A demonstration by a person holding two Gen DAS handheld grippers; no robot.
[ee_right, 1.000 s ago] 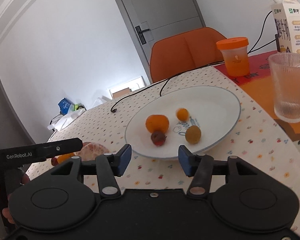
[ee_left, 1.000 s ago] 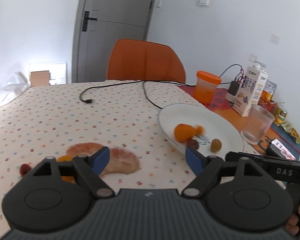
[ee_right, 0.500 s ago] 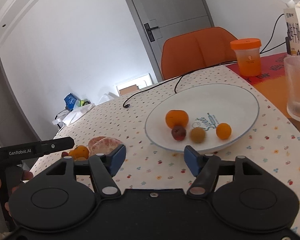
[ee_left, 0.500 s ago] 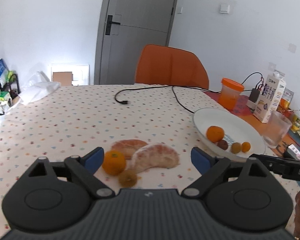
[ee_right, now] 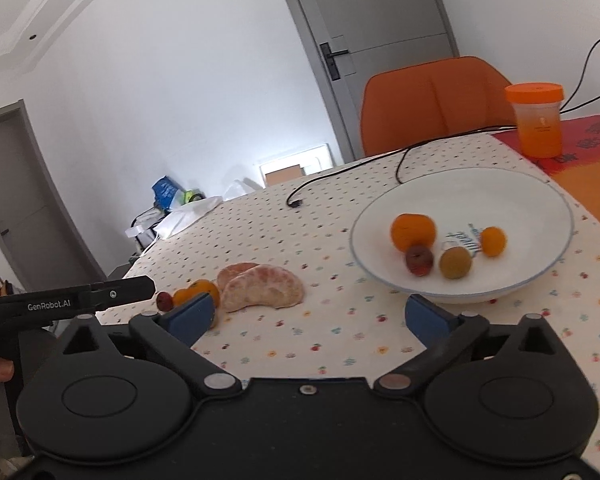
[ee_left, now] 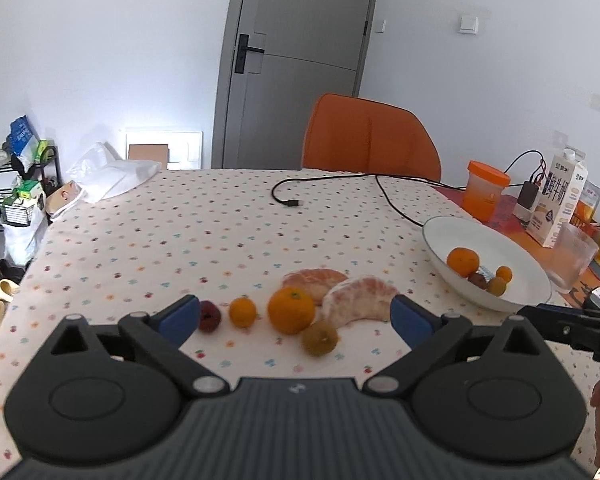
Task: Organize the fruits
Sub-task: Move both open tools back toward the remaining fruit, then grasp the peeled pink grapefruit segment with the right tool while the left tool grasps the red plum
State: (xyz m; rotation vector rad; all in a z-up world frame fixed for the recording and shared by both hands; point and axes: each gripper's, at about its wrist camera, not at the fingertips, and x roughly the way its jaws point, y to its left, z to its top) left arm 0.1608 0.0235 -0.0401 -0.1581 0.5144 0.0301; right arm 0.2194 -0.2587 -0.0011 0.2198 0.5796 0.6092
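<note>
While my left claw (ee_left: 294,318) opens wide and empty, the loose fruit lies just ahead on the bench (ee_left: 180,240), tangerine (ee_left: 291,310) centred; my right claw (ee_right: 308,316), also opening, faces the plate (ee_right: 540,200).

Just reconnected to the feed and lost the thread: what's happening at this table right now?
A person is sorting fruit with two handheld grippers. The left gripper and right gripper hold nothing, and their jaws are opening. The white plate holds four small fruits. Two peeled pomelo segments, a large orange and three smaller fruits lie on the dotted tablecloth.
</note>
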